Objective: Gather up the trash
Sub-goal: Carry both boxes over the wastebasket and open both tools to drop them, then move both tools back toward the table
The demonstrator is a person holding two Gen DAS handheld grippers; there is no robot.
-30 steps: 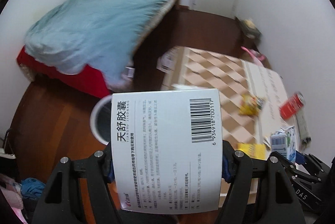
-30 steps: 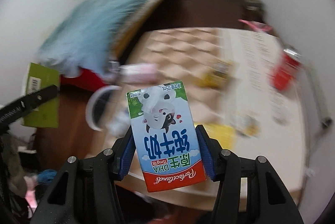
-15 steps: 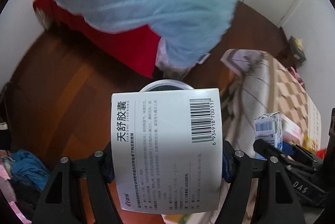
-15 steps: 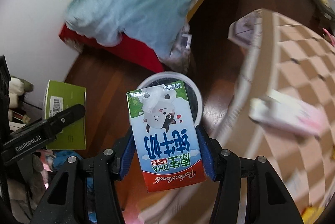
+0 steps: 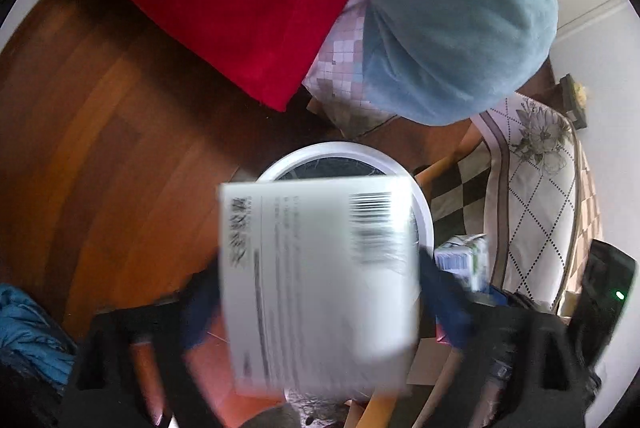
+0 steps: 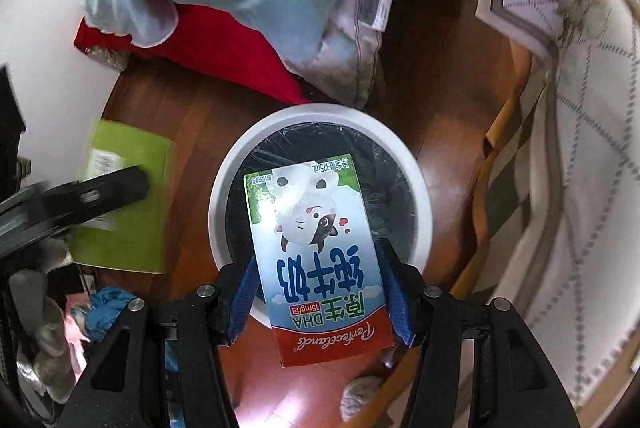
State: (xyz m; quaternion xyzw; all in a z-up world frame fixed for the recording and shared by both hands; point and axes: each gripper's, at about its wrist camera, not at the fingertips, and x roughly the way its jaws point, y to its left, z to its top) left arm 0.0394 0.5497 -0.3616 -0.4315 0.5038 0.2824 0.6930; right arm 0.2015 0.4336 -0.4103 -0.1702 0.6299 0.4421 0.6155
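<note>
Right tongs [image 6: 318, 294] pinching milk carton [image 6: 316, 256] directly above white-rimmed, black-lined trash bin [image 6: 320, 132] on wooden floor [image 6: 172, 108]; left tongs [image 5: 320, 304] spread, blurred white medicine box [image 5: 318, 280] between them over same bin.

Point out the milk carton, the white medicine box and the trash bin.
milk carton [image 6: 320, 260]: right wrist view, middle of its printed front.
white medicine box [image 5: 320, 284]: left wrist view, blurred face below the barcode.
trash bin [image 6: 320, 114]: right wrist view, far white rim.
</note>
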